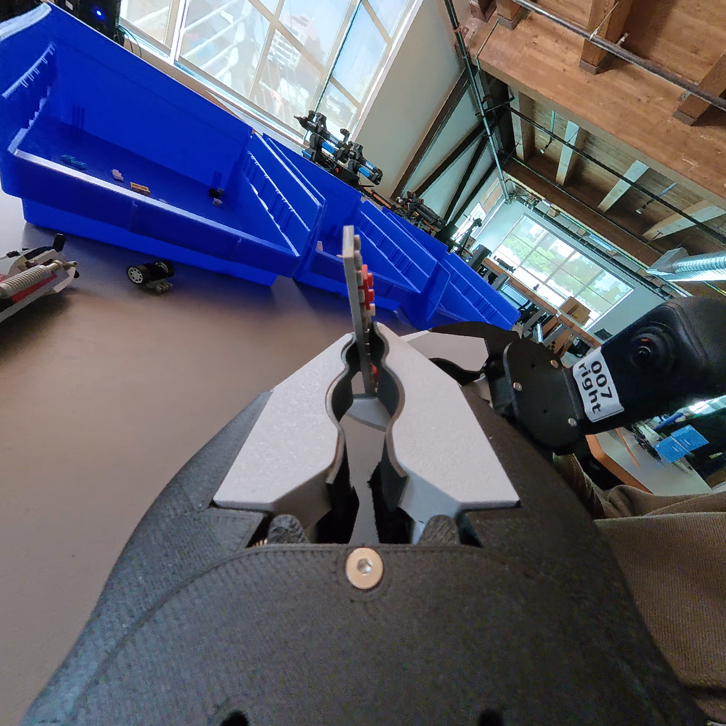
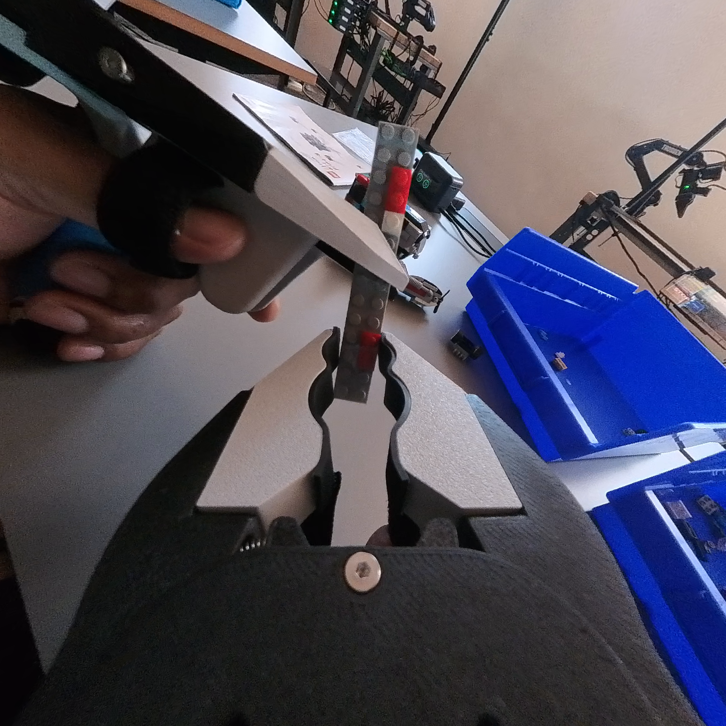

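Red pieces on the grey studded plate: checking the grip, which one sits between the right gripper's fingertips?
The lower red piece, near the plate's bottom end; the other sits higher, above a white one.

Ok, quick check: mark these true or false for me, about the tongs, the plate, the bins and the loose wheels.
1. The left tongs grip a grey studded plate. True.
2. The plate carries red pieces. True.
3. One end of the plate lies between the right tongs. True.
4. The bins are green. False: they are blue.
5. The wheel pair lies inside a bin. False: it lies on the table, in front of the bins.
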A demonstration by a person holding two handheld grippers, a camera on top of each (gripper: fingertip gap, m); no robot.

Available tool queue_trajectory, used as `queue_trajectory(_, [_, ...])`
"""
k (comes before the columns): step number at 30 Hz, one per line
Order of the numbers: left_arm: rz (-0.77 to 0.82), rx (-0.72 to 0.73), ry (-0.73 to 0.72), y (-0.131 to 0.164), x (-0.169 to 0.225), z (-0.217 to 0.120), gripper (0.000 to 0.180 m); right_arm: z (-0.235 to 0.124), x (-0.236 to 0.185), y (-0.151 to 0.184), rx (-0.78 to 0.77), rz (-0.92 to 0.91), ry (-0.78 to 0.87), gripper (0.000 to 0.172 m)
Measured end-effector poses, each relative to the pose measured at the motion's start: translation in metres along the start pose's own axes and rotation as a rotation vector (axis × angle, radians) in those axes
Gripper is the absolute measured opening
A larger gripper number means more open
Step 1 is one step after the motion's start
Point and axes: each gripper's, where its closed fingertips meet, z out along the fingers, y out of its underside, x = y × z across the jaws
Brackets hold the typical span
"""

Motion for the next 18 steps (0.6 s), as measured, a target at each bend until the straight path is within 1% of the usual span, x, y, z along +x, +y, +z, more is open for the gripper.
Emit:
queue_trajectory(7, [0.016, -0.009, -0.007, 0.0015, 0.0009, 0.0008, 0.007, 0.0033, 0.0015, 0.0018, -0.024, -0.053, 0.046, 0.020])
queue_trajectory(13, [0.026, -0.022, -0.043, 0.0031, -0.0030, 0.0024, 0.007, 0.0056, 0.0057, 0.0059, -0.066, -0.169, 0.132, 0.020])
queue_trajectory(18, [0.020, -0.026, -0.037, 0.0036, -0.0027, 0.0028, 0.007, 0.0046, 0.0070, 0.0057, -0.064, -0.190, 0.152, 0.020])
